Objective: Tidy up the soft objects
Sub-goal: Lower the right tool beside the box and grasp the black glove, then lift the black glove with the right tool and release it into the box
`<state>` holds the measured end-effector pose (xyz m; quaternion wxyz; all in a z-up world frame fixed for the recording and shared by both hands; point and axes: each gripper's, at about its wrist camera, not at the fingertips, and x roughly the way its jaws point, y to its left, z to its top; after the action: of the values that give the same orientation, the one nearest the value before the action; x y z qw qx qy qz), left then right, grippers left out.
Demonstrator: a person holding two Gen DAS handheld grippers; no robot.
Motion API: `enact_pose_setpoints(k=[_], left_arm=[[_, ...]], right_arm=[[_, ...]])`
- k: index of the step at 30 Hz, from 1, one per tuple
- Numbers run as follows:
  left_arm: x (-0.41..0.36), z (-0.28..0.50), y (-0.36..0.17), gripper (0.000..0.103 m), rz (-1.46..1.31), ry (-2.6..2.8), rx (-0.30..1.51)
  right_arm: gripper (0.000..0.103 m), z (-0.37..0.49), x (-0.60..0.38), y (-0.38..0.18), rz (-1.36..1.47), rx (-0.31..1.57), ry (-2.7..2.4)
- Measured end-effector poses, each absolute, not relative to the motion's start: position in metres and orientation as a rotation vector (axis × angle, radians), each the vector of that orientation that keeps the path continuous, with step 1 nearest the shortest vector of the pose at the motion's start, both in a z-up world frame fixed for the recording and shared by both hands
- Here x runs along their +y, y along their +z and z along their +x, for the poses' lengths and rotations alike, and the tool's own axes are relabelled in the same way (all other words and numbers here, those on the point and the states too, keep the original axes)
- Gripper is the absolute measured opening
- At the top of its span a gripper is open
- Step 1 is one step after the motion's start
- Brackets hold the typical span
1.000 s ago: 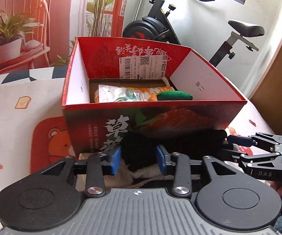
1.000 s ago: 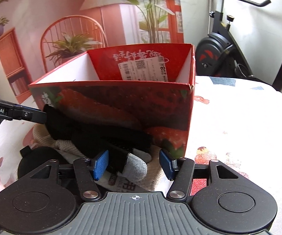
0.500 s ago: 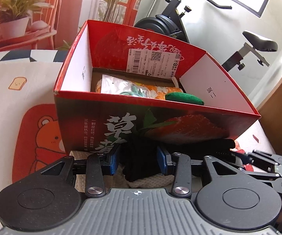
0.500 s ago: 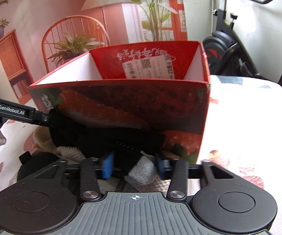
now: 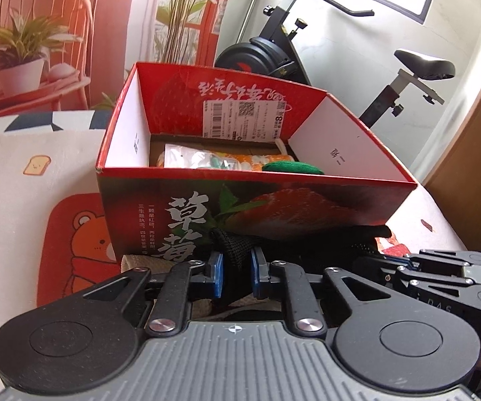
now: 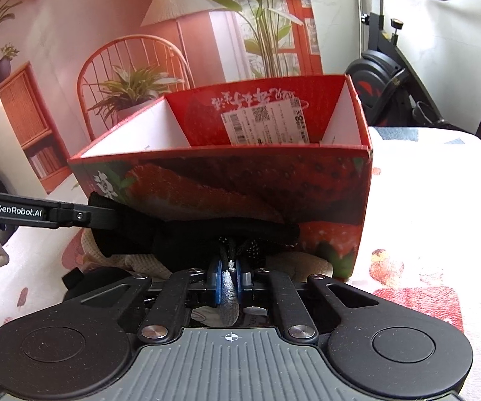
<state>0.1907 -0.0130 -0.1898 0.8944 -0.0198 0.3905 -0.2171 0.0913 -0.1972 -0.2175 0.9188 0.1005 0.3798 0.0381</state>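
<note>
The black glove (image 6: 187, 237) lies on the table, right in front of the red strawberry box (image 5: 274, 207), touching its front wall. It looks soft and floppy, and I think it is very light. It will bend and hang down when I lift it, so it is good to hold it at two ends. One fingertip is grey (image 6: 228, 297), and that bit sticks out toward my right camera.

My left gripper (image 5: 235, 275) has just been closing, and now its blue pads are pinched on a black cuff of the glove. My right gripper (image 6: 228, 279) has just been closing too, and it is squeezed tight on the grey fingertip. So both claws are clamped on the same glove, one at each end. The cloth is thin, so it could slip out if I pull hard.

Under the glove there is a cream knitted thing (image 6: 130, 264), also soft. I cannot tell what it is, because the glove covers most of it. A dark round shape (image 6: 96, 275) lies beside it, and I cannot make that out either.

Inside the box I see a green soft thing (image 5: 292, 168) and a clear packet with orange in it (image 5: 213, 161). The front wall hides the rest of the box floor. From my right camera I cannot see into the box at all.

The tablecloth (image 5: 16, 180) has a toast picture and a bear picture on it.
</note>
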Motion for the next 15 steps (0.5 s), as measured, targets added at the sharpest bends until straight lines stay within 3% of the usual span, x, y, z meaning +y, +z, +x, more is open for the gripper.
enact_pose_setpoints(k=[15], left_arm=[[-0.012,0.153,-0.129,0.017,-0.026,-0.481,0.666]], right_arm=[[0.007,0.072,-0.189,-0.145,0.135,0.659,0.077]])
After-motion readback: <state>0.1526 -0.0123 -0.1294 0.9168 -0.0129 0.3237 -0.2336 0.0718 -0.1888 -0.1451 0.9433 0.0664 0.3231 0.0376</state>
